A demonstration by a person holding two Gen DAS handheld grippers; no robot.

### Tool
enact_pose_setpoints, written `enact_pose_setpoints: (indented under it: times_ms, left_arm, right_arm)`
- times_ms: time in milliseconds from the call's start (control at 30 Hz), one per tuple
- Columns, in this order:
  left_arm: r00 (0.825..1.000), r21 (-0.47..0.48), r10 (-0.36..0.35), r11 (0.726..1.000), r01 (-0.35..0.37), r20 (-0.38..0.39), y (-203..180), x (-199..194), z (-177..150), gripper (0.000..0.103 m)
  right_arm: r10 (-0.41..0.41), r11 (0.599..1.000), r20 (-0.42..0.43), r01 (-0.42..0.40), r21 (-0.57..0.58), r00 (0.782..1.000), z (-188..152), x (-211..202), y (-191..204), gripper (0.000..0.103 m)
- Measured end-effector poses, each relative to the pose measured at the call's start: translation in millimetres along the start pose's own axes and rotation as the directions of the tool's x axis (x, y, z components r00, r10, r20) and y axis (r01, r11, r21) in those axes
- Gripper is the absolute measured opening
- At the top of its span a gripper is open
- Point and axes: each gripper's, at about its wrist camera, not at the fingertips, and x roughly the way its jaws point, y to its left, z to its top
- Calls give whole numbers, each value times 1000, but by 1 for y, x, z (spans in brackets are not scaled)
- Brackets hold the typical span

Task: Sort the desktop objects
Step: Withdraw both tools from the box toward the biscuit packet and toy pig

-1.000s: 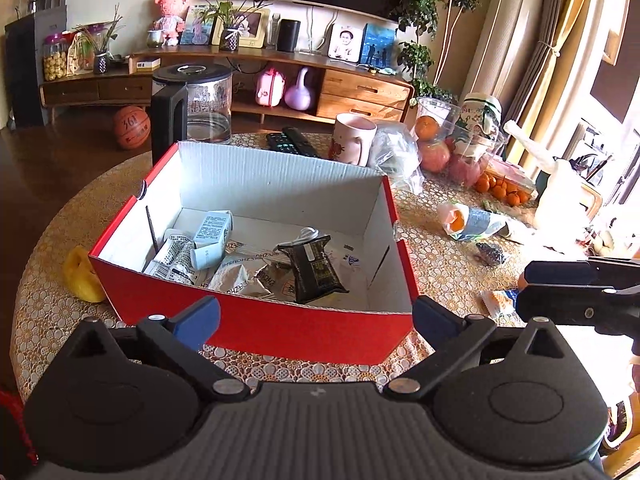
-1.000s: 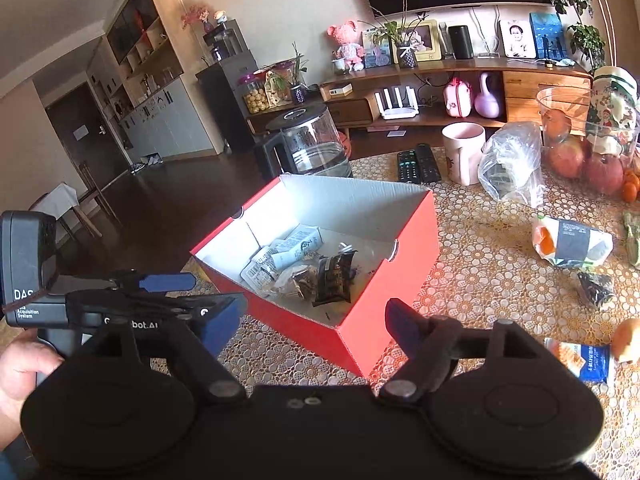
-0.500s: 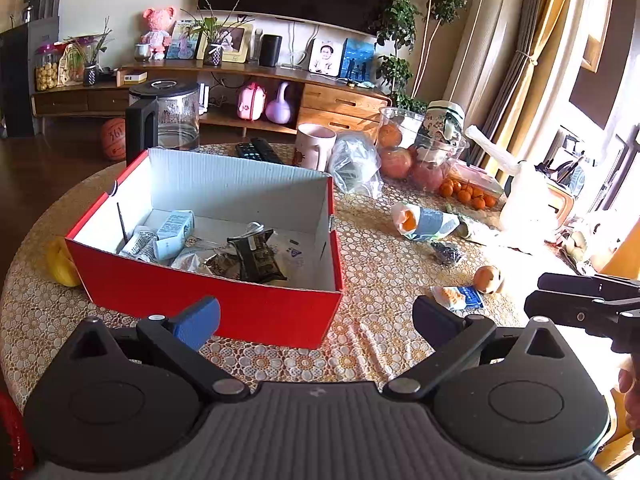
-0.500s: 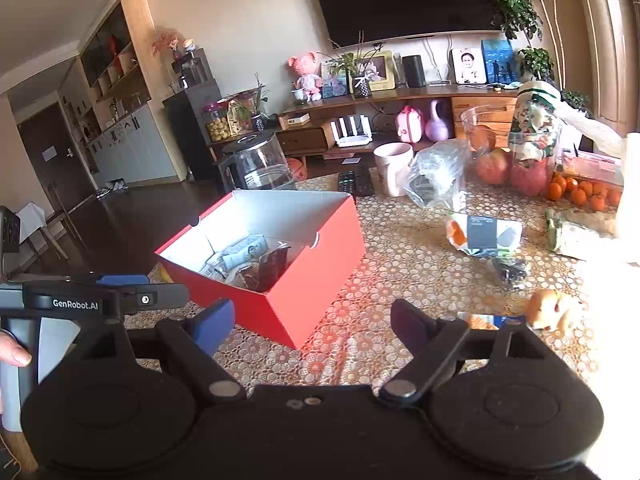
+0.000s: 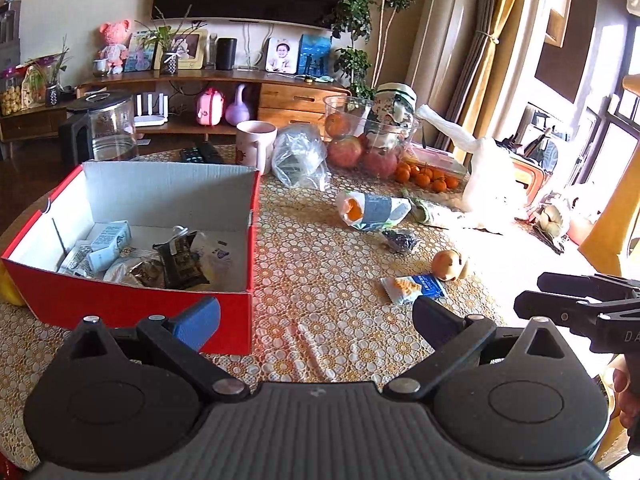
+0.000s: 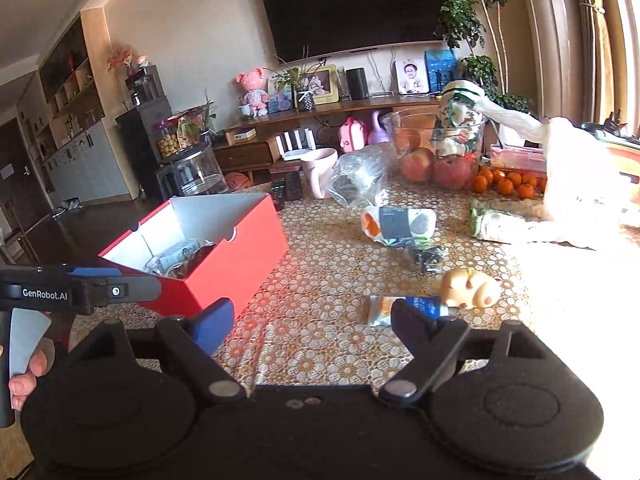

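A red cardboard box (image 5: 132, 304) (image 6: 240, 256) with several snack packets inside sits on the lace-covered table, left of both grippers. My left gripper (image 5: 316, 320) is open and empty above the cloth beside the box's right corner. My right gripper (image 6: 312, 324) is open and empty. Just beyond its right finger lie a blue cracker packet (image 6: 400, 310) (image 5: 414, 288) and a small tan toy (image 6: 470, 288) (image 5: 448, 264). Farther back lie a dark wrapper (image 6: 426, 258) (image 5: 400, 240) and an orange-and-grey packet (image 6: 396, 224) (image 5: 372, 210).
At the back stand a pink mug (image 5: 256, 144), a clear plastic bag (image 5: 300, 156), a glass bowl with apples (image 5: 364, 136), mandarins (image 5: 424, 178), a white bag (image 5: 492, 184), remotes (image 5: 200, 154) and a kettle (image 5: 108, 128). The right gripper's body shows at the left view's right edge (image 5: 588, 300).
Both grippers have swung to the right, away from the box and toward the loose packets. The box has slid to the left of both views. Both stay open.
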Motion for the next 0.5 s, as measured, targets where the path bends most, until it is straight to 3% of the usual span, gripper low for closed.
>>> enact_pose_setpoints:
  times_ms: [233, 500]
  left_arm:
    - [998, 68, -61, 996, 63, -30, -35, 38, -4, 103]
    - [991, 165, -103, 979, 116, -84, -70, 89, -15, 103]
  right_arm:
    - [-104, 995, 8, 104, 0, 995, -11, 3, -33, 85]
    - [-163, 987, -1, 163, -16, 987, -14, 24, -62, 85]
